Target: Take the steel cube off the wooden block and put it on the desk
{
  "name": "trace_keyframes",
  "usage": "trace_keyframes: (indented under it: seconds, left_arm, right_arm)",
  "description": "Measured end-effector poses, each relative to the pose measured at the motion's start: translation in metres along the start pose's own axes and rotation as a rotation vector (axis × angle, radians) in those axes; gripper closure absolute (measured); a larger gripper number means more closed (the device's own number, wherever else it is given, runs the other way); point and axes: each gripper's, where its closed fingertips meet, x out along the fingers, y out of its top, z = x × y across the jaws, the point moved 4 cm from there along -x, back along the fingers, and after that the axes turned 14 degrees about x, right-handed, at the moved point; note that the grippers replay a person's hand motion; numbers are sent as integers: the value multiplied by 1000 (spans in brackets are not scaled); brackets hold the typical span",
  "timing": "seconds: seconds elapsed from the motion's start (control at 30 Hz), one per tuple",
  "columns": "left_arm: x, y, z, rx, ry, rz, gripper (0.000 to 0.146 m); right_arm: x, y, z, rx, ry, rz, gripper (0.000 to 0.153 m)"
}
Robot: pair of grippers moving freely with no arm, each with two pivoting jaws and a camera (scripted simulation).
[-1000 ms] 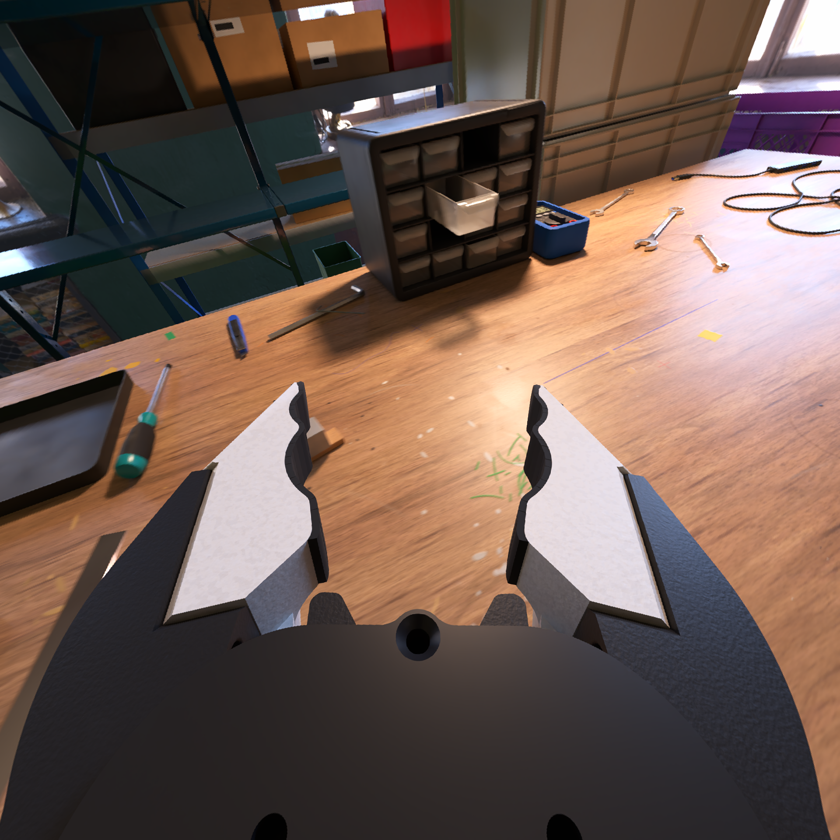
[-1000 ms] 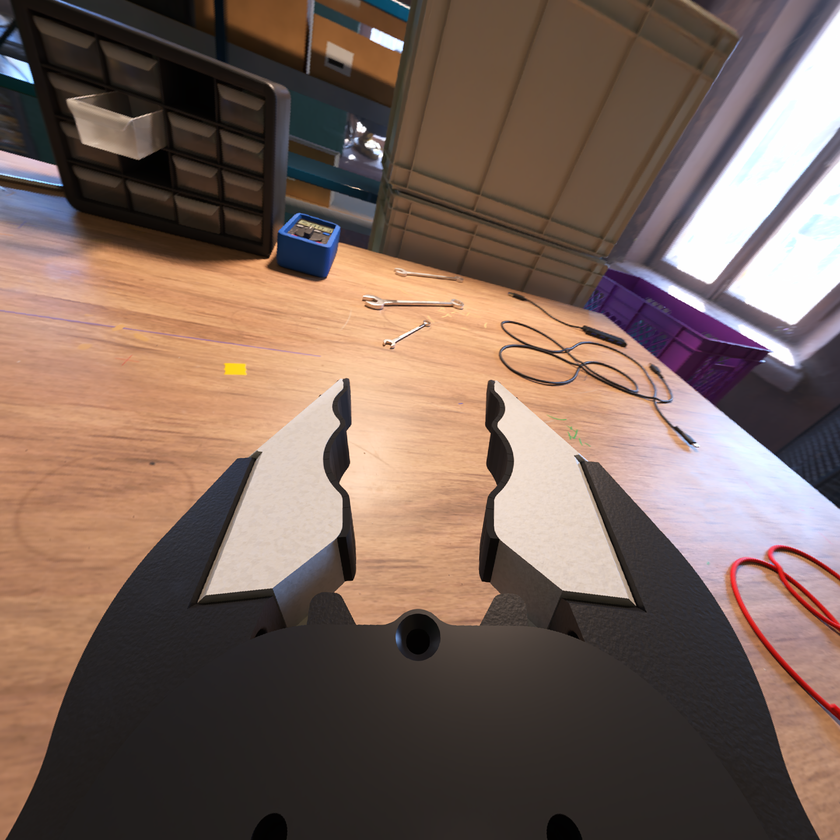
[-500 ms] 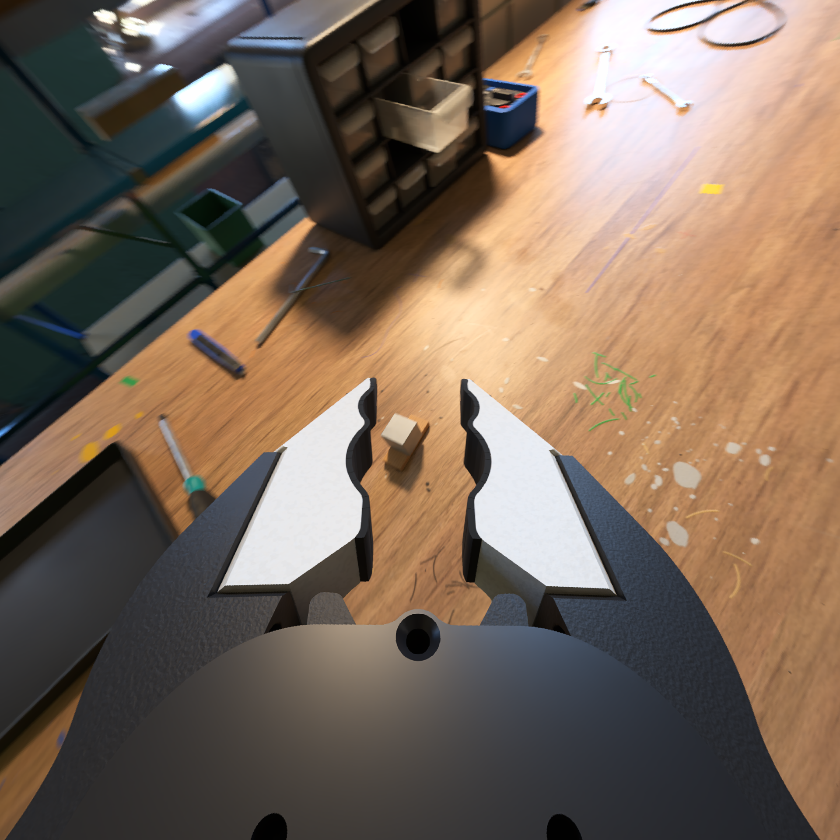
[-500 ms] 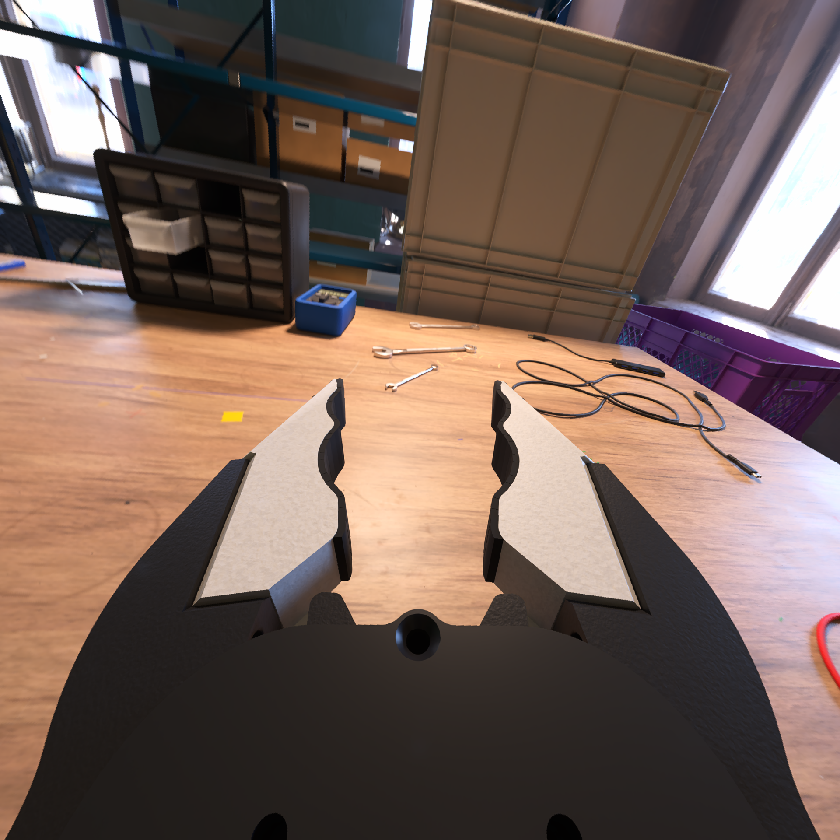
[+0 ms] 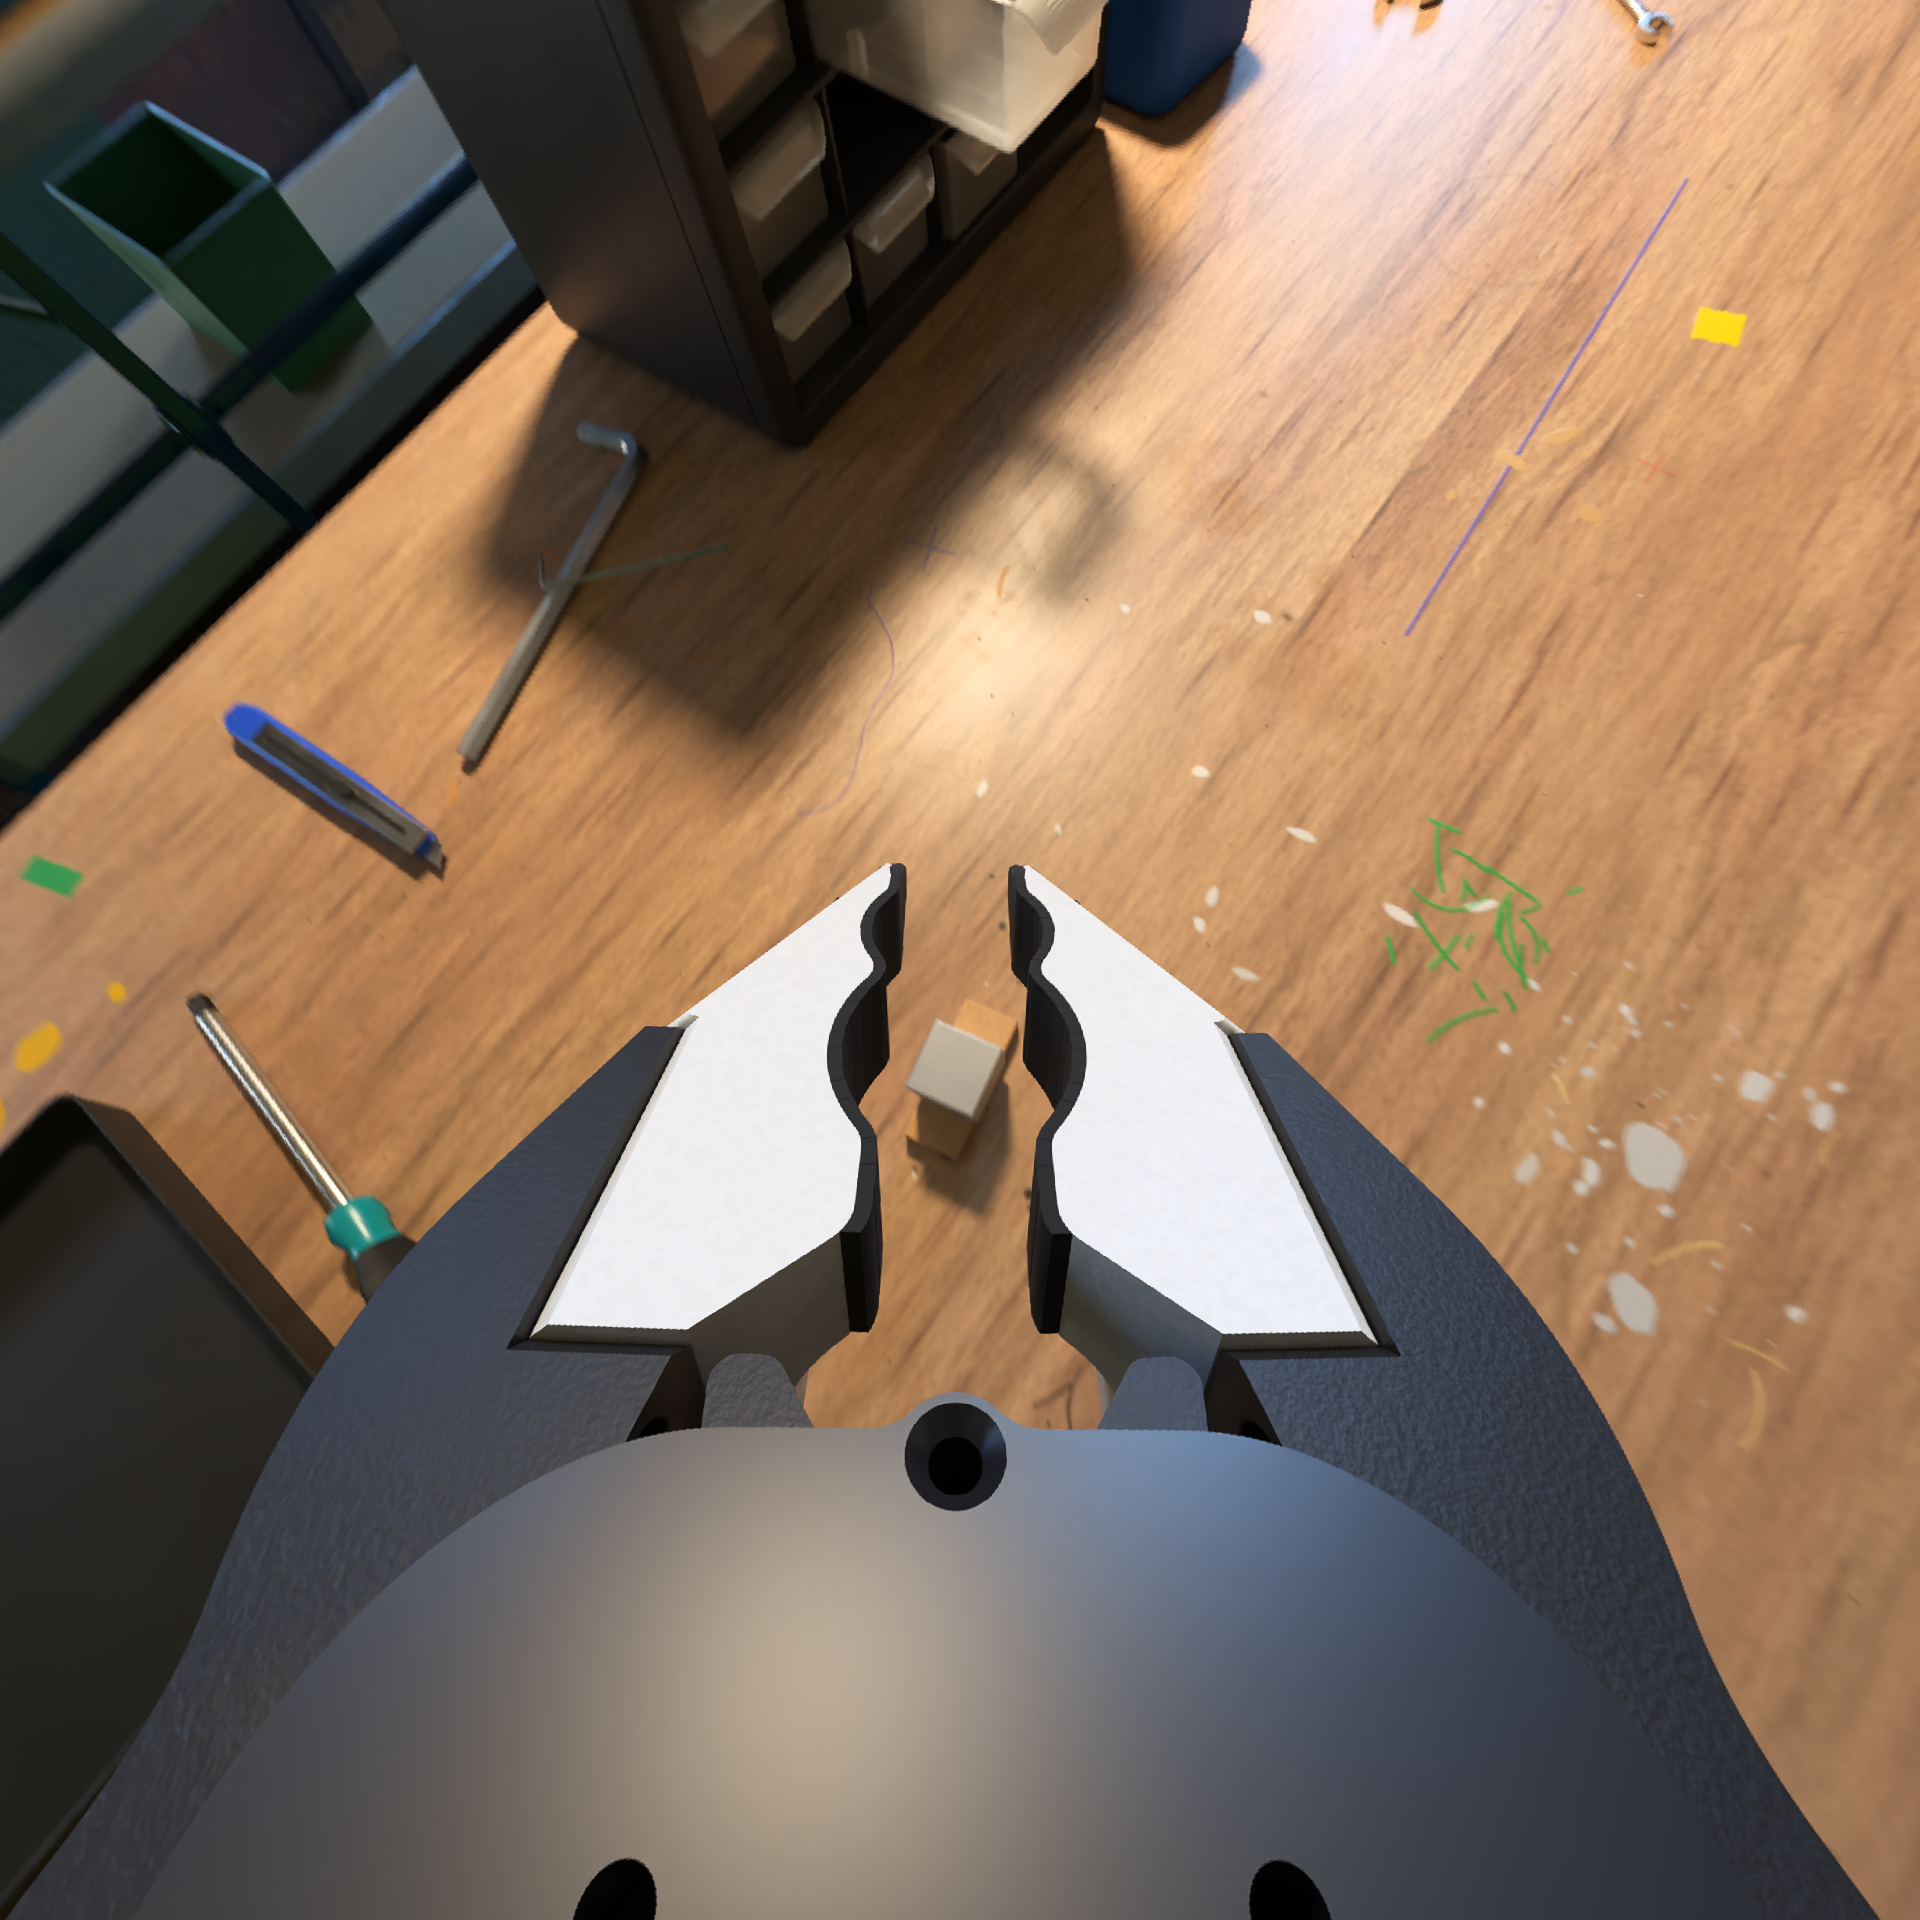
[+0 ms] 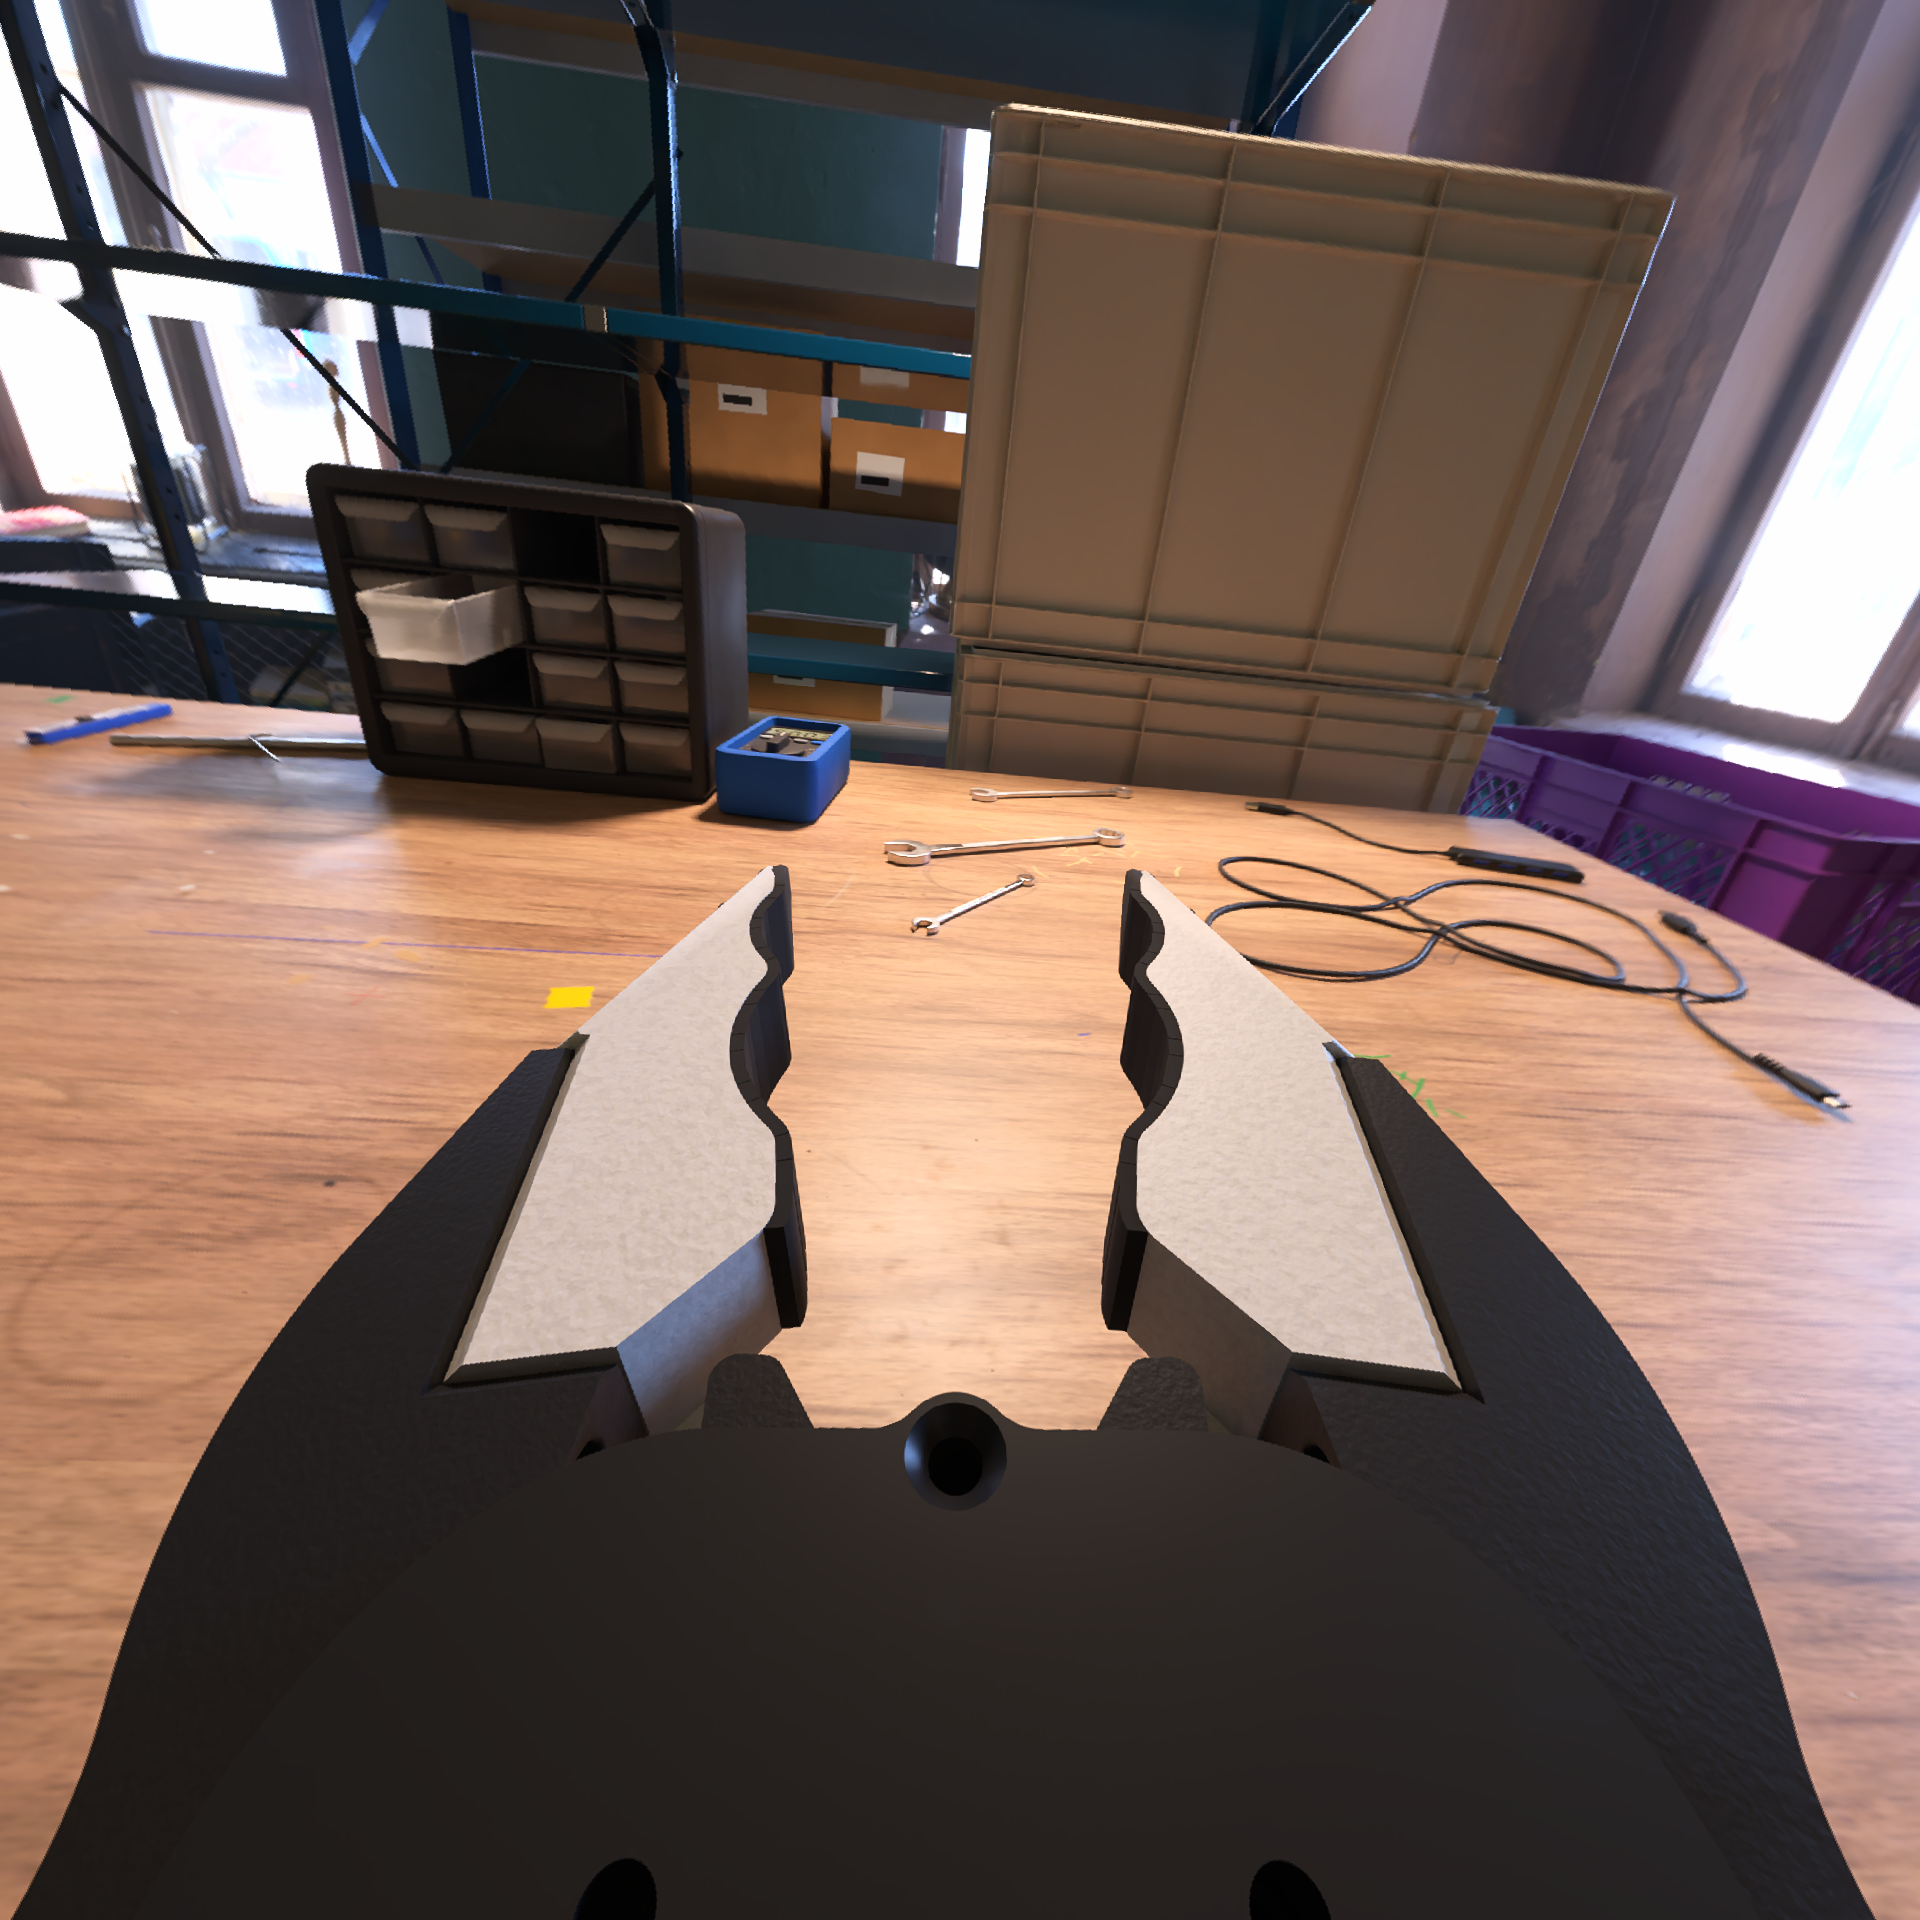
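A small grey steel cube sits on a small wooden block on the wooden desk. My left gripper hovers above them and looks steeply down. Its jaws stand narrowly apart, and the cube shows through the gap, below the fingers and clear of both. Nothing is held. My right gripper is open and empty, low over another part of the desk. The cube and block do not show in the right wrist view.
A black drawer cabinet, a hex key, a blue utility knife, a screwdriver and a black tray lie left and ahead. The right wrist view shows wrenches, a black cable, a blue box and a purple crate.
My left gripper moved forward over the cube and block, tilted further down, and its jaws narrowed. My right gripper tilted up to a more level view, still open.
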Motion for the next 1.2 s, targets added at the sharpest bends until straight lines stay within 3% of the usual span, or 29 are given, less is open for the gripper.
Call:
trace_keyframes:
  seconds: [0.13,0.27,0.5,0.83,1.0,1.2]
  left_arm:
    - [21,8,4,109,-44,-38,120]
    - [34,-5,-2,210,-109,-206,114]
    - [44,-36,15,377,-263,-341,101]
    - [77,-81,12,413,-333,-573,94]
    - [88,-92,16,402,-388,-608,90]
    - [91,-99,19,360,-427,-647,98]
  right_arm:
    - [-2,-1,0,-73,-25,17,90]
    - [0,-6,2,-50,-20,10,90]
    - [-1,-6,4,-14,-25,21,90]
    - [-11,0,14,11,-67,67,90]
    - [-8,-1,13,6,-56,48,90]
    - [-8,-2,14,31,-43,45,90]
